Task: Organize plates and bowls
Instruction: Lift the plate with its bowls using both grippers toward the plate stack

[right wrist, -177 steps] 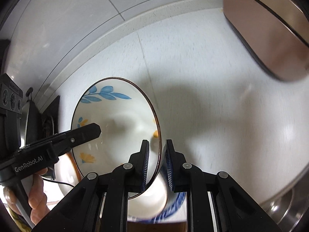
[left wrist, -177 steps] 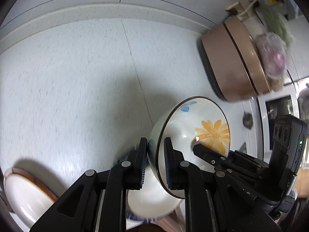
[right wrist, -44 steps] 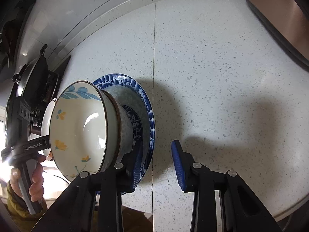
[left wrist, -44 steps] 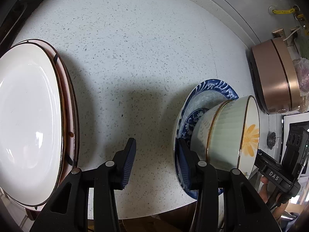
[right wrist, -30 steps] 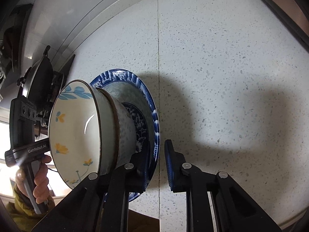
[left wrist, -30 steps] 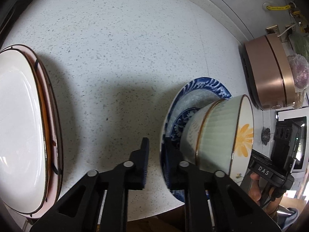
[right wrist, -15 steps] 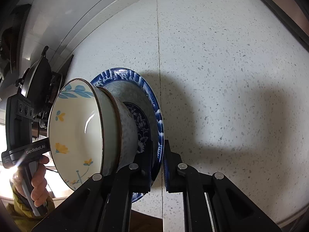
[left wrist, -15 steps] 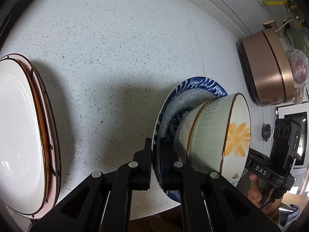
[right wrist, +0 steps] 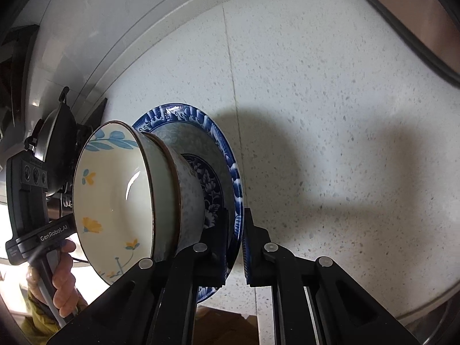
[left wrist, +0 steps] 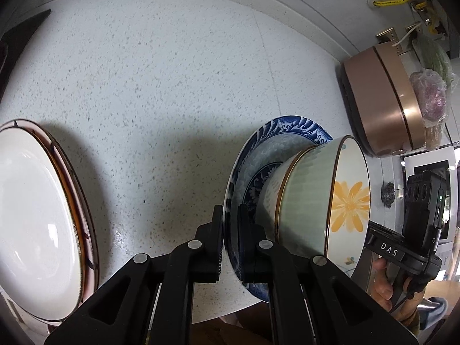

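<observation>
The left gripper has its fingers clamped on the rim of the blue plate, one finger on each face of the rim at the plate's 7 o'clock edge in the left wrist view. The right gripper grips the same plate on its opposite edge, fingers closed on the rim with the blue border between them.

The plate lies flat between the two grippers, its face turned up; through the fisheye it reads as a tall ellipse running from 12 to 6 o'clock in both views. It looks lifted just off the speckled white surface, near the front edge, though the gap is hard to judge. Two nested bowls sit on the plate, mouths up: the flowered bowl inside a speckled grey bowl. In the left view the mouth faces 3 o'clock; in the right view it faces 9 o'clock.

A stack of white plates rests on the surface at 9 o'clock in the left view, well apart from the blue plate. A bronze cooker stands at 2 o'clock by the wall. A hand holds the left gripper's handle at 8 o'clock in the right view.
</observation>
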`<state>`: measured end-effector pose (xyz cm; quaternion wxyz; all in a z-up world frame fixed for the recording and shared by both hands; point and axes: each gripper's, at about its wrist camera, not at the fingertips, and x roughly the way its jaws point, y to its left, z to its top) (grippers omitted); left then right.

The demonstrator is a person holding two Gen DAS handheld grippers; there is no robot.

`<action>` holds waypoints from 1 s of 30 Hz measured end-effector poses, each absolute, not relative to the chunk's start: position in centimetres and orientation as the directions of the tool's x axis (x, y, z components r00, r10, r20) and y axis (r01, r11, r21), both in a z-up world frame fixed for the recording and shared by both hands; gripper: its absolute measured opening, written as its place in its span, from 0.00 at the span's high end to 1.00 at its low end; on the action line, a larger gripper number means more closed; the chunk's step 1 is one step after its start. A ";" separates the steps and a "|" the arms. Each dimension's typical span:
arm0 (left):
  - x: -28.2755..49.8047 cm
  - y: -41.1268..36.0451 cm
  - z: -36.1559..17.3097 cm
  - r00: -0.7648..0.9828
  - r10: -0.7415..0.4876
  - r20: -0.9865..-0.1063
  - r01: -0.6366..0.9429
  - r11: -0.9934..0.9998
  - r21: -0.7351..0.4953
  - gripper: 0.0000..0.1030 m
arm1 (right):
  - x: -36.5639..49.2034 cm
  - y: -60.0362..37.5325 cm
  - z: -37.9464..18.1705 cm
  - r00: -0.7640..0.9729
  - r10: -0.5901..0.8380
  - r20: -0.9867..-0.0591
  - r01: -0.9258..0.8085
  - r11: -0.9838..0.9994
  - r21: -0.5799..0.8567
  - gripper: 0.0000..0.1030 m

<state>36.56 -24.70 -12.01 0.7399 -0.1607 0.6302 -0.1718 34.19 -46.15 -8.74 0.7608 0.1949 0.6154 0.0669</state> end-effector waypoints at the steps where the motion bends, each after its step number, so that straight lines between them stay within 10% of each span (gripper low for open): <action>1: 36.6 -24.5 -11.5 0.155 -0.459 -0.875 0.054 0.888 -0.457 0.97 | 34.2 -45.9 -8.0 0.242 0.339 -0.909 0.131 0.917 0.377 0.92; 17: 31.3 -8.3 -4.3 0.331 -0.358 -0.873 -0.063 0.915 -0.399 0.95 | 35.5 -30.4 -3.1 0.244 0.442 -0.863 -0.131 0.897 0.423 0.92; 30: 29.2 0.5 -10.2 0.288 -0.339 -0.895 -0.190 0.896 -0.401 0.95 | 36.4 -22.6 -10.1 0.138 0.453 -0.881 -0.116 0.890 0.440 0.92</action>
